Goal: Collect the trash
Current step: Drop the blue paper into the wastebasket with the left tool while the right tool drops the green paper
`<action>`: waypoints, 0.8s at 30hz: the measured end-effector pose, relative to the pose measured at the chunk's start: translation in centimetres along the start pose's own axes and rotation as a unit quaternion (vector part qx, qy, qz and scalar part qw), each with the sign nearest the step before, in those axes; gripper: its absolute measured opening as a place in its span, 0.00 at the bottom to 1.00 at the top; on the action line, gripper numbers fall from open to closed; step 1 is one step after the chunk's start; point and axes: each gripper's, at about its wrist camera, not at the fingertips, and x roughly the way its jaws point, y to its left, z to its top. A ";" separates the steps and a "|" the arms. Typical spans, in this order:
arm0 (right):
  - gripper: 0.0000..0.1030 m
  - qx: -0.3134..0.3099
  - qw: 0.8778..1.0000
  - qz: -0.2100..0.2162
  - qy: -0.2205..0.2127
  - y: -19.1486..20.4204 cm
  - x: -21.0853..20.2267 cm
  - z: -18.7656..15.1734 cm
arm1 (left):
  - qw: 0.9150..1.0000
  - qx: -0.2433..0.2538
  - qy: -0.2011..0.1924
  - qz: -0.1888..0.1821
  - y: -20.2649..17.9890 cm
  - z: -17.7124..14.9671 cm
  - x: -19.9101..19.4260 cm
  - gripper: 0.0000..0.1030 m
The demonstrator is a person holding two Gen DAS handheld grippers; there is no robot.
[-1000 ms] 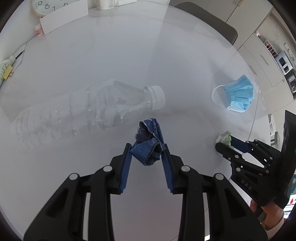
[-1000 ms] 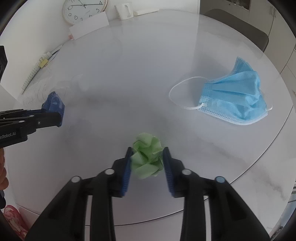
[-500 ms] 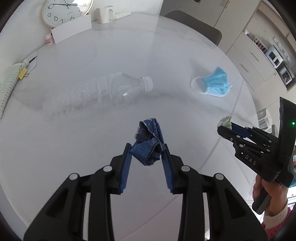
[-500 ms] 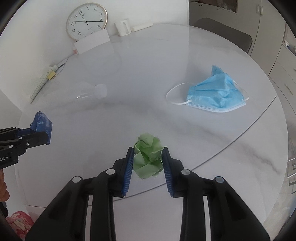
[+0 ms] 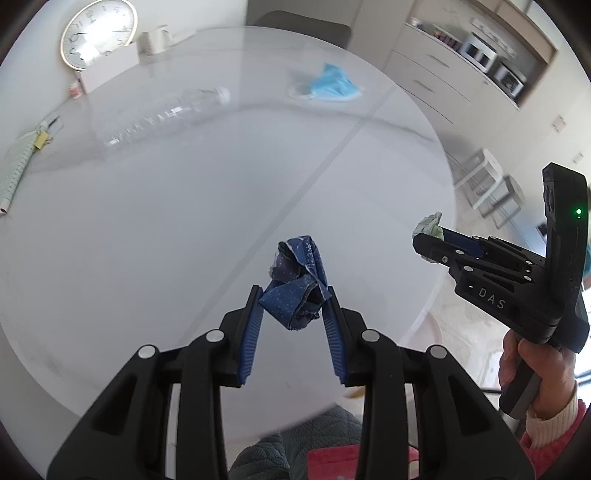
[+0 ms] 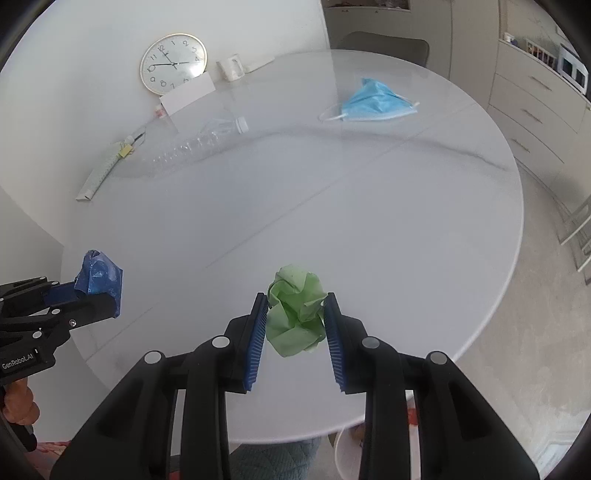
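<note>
2 wads clamped, blue wrapper (image 5: pixel 297 284) in left gripper (image 5: pixel 293 295), green paper (image 6: pixel 295 314) in right gripper (image 6: pixel 295 306)

Both wrist cameras look forward and down from above the near edge of the round white marble table (image 5: pixel 155 229) (image 6: pixel 388 221), facing the far wall's round gold-rimmed clock (image 5: pixel 98 33) (image 6: pixel 173 62). Both views share the tabletop; the right camera sits right of the left.

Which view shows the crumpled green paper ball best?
The right wrist view: the crumpled green paper ball sits large and centred between the right gripper jaws. The left wrist view shows only a pale sliver at that gripper's tip.
</note>
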 end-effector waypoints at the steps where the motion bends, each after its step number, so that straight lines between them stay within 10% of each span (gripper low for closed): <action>1: 0.31 0.007 1.000 -0.004 0.002 -0.1 -0.8 -1.4 | 1.000 0.007 0.003 -0.009 -0.6 -1.0 -0.2 0.32; 16: 0.31 0.102 0.991 -0.058 0.057 -9.2 -5.1 -14.9 | 0.991 0.105 0.044 -0.064 -11.5 -8.1 0.8 0.32; 24: 0.38 0.011 0.991 -0.020 0.129 -13.3 1.0 -16.3 | 0.994 0.073 0.067 -0.039 -17.5 -8.4 5.1 0.32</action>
